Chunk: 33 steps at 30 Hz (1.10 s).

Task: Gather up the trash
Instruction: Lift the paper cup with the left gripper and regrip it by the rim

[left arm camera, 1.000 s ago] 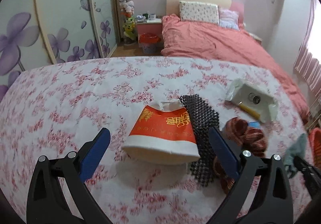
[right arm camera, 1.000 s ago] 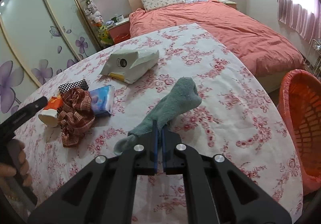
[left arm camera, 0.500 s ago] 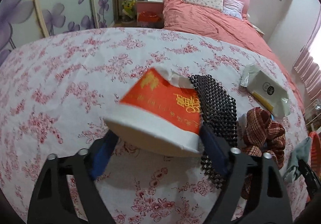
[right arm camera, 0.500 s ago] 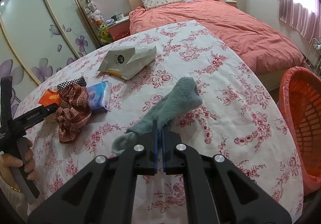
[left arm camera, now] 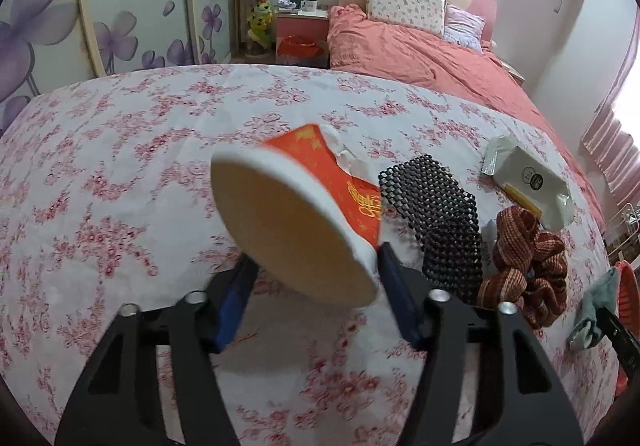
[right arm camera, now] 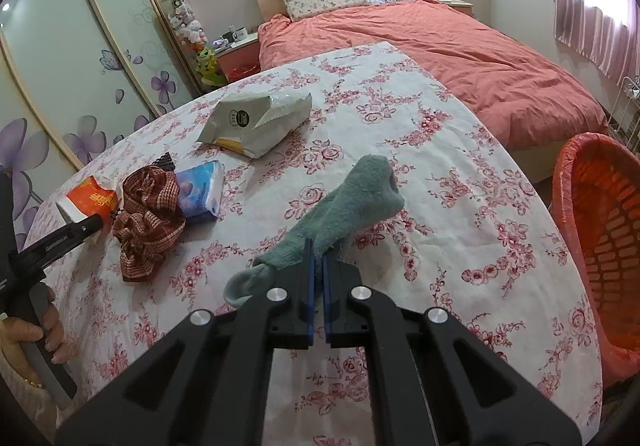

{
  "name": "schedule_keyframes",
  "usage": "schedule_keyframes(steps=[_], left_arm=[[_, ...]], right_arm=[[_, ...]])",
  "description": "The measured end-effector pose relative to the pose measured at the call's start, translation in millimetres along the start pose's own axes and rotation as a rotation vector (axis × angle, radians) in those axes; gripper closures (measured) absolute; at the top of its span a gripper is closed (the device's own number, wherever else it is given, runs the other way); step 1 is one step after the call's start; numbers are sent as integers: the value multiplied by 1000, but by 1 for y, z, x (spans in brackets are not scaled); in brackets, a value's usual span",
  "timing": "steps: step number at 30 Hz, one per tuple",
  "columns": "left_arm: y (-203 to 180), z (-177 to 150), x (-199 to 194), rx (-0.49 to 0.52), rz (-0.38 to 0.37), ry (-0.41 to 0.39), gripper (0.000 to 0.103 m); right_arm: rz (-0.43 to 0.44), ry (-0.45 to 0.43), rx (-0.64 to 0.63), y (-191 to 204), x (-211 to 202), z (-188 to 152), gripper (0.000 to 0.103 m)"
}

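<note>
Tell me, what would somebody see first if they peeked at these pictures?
Probably the crushed red paper cup, big in the left view, tipped up between the left tongs, whose blue pads have just been closing on it. Next comes the teal sock, pinched in the shut right tongs and draped on the flowery tablecloth. At the right edge stands an orange basket beside the table, with a pink bed behind.
</note>
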<state>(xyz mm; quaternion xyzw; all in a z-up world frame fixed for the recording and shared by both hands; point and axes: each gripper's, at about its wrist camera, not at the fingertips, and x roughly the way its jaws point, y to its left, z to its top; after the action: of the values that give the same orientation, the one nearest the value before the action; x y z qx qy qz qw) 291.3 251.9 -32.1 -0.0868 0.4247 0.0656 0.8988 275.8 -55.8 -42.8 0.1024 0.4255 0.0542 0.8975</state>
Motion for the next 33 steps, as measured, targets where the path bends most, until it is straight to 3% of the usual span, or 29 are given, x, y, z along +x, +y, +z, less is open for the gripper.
schedule_keyframes(steps=[8, 17, 19, 33], left_arm=[[13, -2, 3, -67, -36, 18, 50], [8, -1, -12, -45, -73, -49, 53], [8, -1, -13, -45, -82, -48, 71], [10, -12, -20, -41, -107, -66, 81]], right_arm=[[-14, 6, -10, 0, -3, -5, 99], [-17, 4, -16, 1, -5, -6, 99], [-16, 2, -19, 1, -7, -6, 99], [-21, -6, -22, -2, -18, -12, 99]])
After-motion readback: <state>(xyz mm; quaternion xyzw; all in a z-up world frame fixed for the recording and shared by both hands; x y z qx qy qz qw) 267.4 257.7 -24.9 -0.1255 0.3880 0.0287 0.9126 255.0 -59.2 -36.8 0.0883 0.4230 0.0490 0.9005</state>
